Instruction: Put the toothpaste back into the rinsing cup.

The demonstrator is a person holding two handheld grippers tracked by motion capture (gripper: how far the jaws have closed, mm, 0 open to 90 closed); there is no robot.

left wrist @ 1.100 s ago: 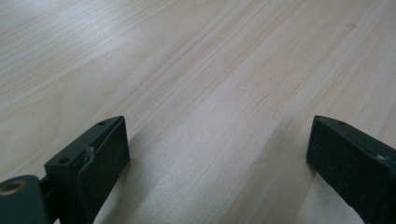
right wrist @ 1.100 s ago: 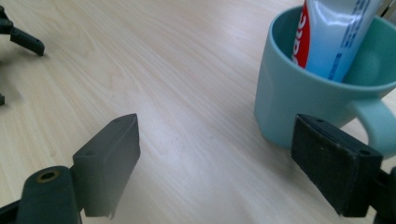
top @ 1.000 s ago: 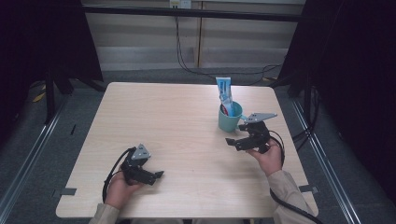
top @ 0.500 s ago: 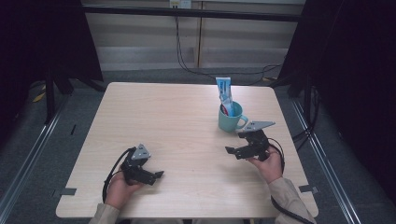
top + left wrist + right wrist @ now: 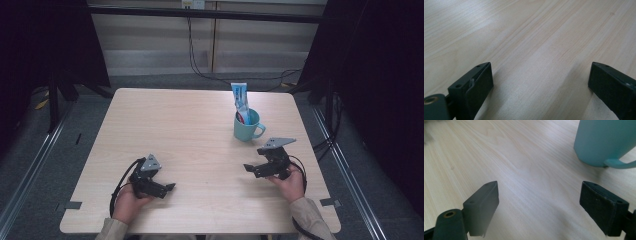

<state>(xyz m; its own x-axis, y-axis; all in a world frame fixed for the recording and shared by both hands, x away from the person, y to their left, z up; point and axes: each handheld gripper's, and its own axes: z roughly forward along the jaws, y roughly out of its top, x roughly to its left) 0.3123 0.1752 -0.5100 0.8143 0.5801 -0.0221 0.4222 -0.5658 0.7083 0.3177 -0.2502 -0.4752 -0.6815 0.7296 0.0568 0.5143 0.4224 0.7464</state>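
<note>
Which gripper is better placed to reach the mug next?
Right. The right gripper sits open just in front of the mug, while the left gripper rests far across the table.

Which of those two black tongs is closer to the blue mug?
The right tongs, held just below the teal mug with the toothpaste tube in it. The left tongs sit far across the table, near its front left.

Wooden table (image 5: 190, 130), teal mug (image 5: 246, 127)
</note>
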